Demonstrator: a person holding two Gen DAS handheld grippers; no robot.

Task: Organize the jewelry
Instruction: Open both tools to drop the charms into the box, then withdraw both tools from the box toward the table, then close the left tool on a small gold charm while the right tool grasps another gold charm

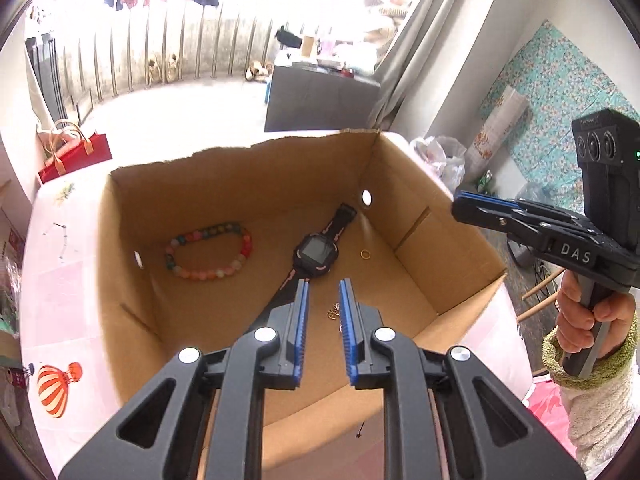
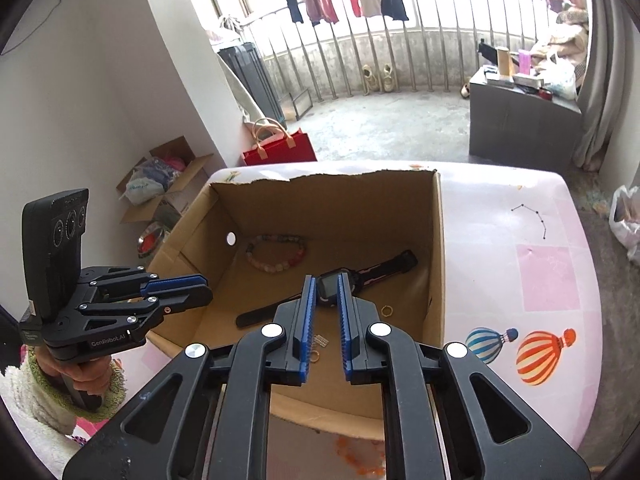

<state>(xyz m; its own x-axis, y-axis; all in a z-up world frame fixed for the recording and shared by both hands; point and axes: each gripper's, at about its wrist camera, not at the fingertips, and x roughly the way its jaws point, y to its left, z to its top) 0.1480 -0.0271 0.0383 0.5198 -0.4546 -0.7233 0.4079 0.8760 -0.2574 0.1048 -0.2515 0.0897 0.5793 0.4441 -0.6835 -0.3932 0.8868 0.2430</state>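
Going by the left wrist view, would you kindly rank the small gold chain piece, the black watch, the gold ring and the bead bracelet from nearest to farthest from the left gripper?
From the left gripper, all inside the cardboard box:
1. Small gold chain piece, between the jaws on the box floor.
2. Black watch, just ahead, slightly left.
3. Gold ring, ahead to the right.
4. Bead bracelet, far left.

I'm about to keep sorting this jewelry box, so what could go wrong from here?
1. The gold ring and small chain piece are tiny; the open left hand-held gripper may miss or flick them.
2. The smartwatch strap lies close by and could get pinched instead.
3. The cardboard box walls may block the right hand-held gripper.
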